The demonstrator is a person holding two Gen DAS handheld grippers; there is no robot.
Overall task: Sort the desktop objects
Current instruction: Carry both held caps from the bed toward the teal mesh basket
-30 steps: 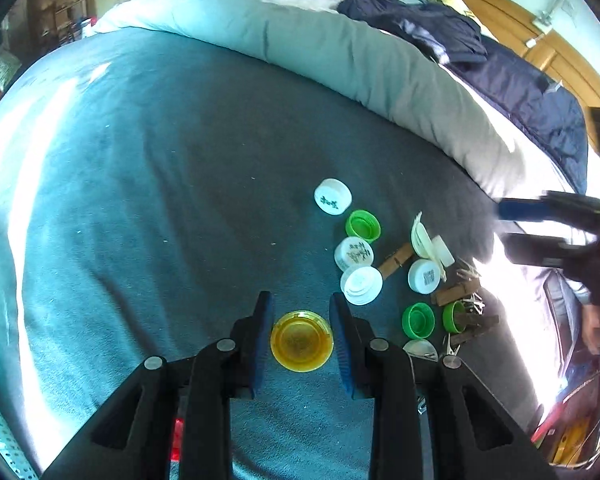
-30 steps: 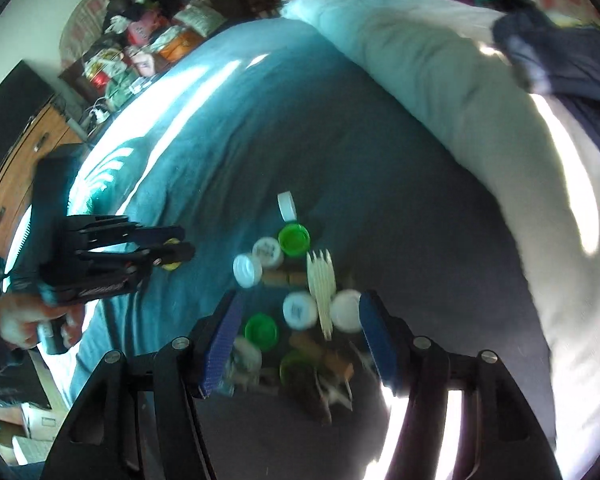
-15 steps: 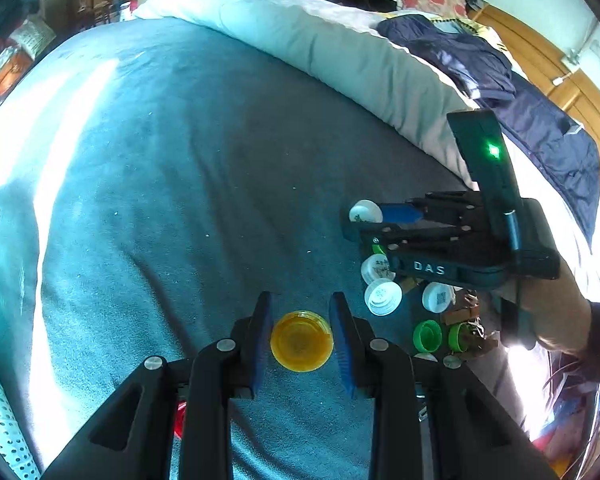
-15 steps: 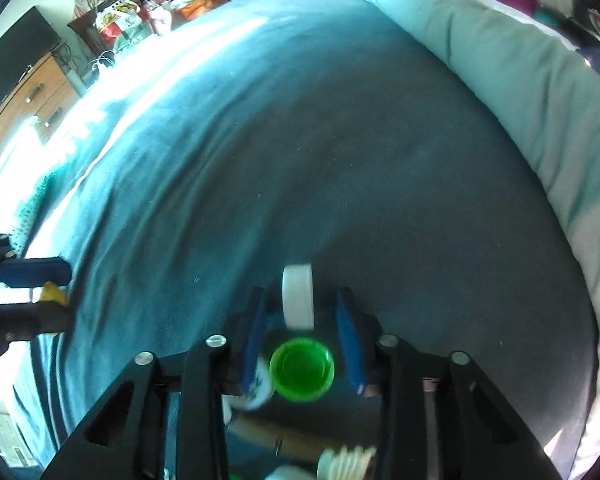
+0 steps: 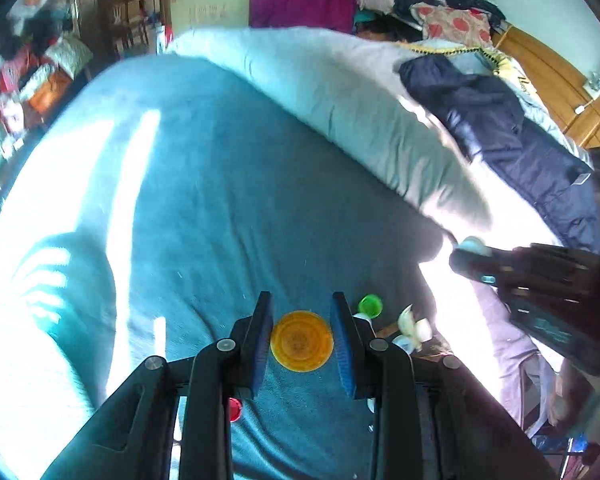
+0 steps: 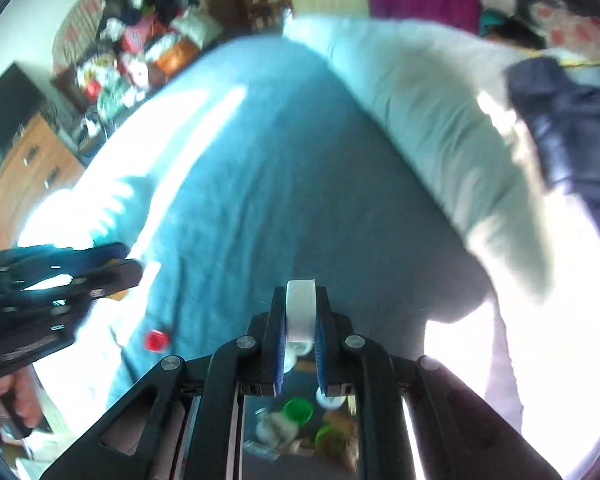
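Note:
My left gripper [image 5: 301, 320] is shut on a round yellow cap [image 5: 302, 340], held flat just above the blue bedspread [image 5: 220, 200]. My right gripper [image 6: 300, 308] is lifted over the pile, its jaws closing onto a white cap [image 6: 300, 312] that stands on edge, the pads pressing both faces. The left wrist view shows that right gripper [image 5: 468, 256] at the right with the white cap [image 5: 472, 245] at its tip. Left on the bed are a green cap [image 5: 370, 306], white bits [image 5: 414, 326], more green caps [image 6: 298, 410] and a red cap [image 6: 156, 340]. The left gripper [image 6: 112, 264] shows at the left edge.
A white duvet [image 5: 360, 120] runs along the far side of the bedspread with a dark blue jacket [image 5: 500, 128] on it. A wooden headboard [image 5: 560, 92] stands at the right. A wooden dresser [image 6: 32, 160] and cluttered shelves [image 6: 140, 48] lie beyond the left edge.
The right gripper came down over the white cap, shut on it and rose with it above the pile. The left gripper kept the yellow cap while its view swung away from the pile.

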